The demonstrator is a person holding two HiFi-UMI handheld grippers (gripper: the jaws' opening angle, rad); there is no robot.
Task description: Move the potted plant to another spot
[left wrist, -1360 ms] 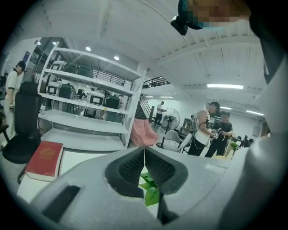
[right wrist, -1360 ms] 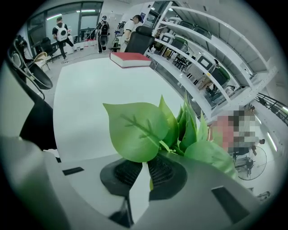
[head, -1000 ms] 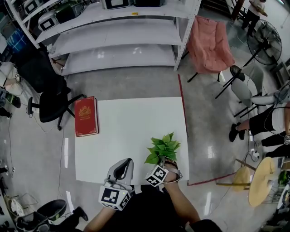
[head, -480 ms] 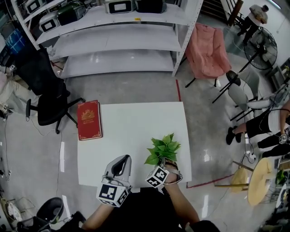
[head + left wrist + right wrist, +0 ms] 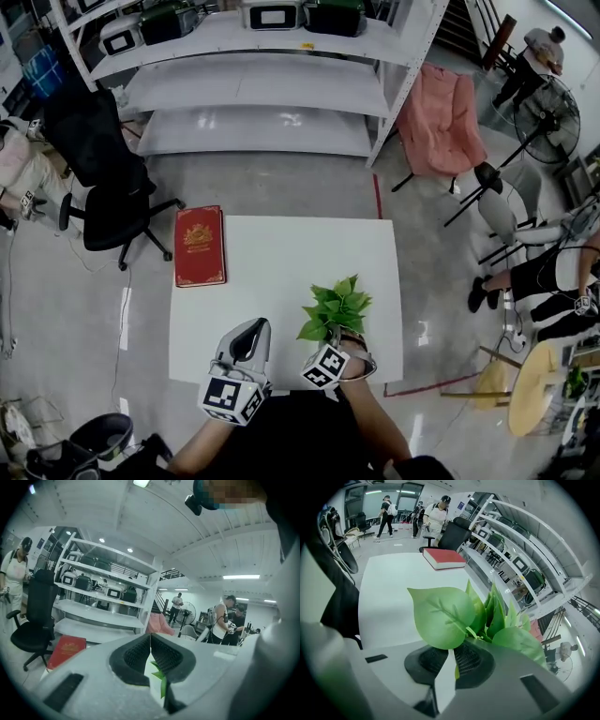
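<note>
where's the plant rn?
Head view: the potted plant is near the white table's front right edge, at the tips of the right hand-held gripper; the red book lies far off at the back left corner.

Green plant (image 5: 335, 307), red book (image 5: 200, 246), white table (image 5: 281, 272), pink chair (image 5: 441, 103).

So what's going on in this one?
A person at a white table has a hand-held gripper in each hand. The right hand-held gripper is against the potted plant near the table's near edge, jaws together under the leaves; whether they pinch a stem is unclear. The left hand-held gripper is shut and empty beside it. A red book lies at the far left.
</note>
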